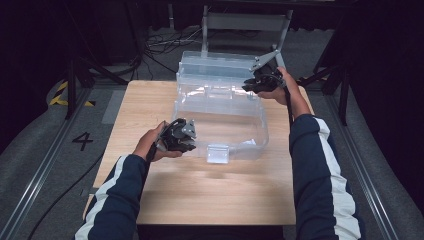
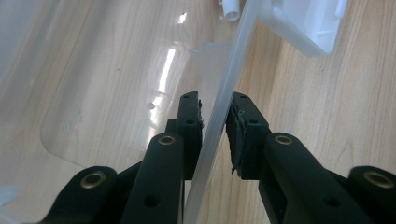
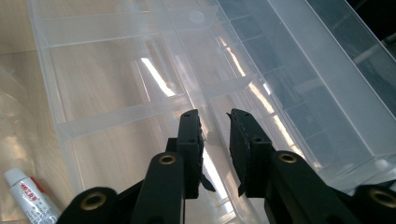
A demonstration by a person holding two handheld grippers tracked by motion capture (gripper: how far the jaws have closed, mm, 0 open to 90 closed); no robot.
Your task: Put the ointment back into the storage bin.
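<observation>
Spanning dark room's centre, pale wooden table (image 1: 200, 195)

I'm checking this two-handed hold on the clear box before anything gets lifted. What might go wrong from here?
1. The left gripper pinches only the thin, smooth wall of the clear plastic box; that wall may flex or slip out.
2. The right gripper straddles a thin wall of the box's rear part, so uneven pulling may twist the hinged halves.
3. A small white tube lies beside the box and may get knocked.
</observation>
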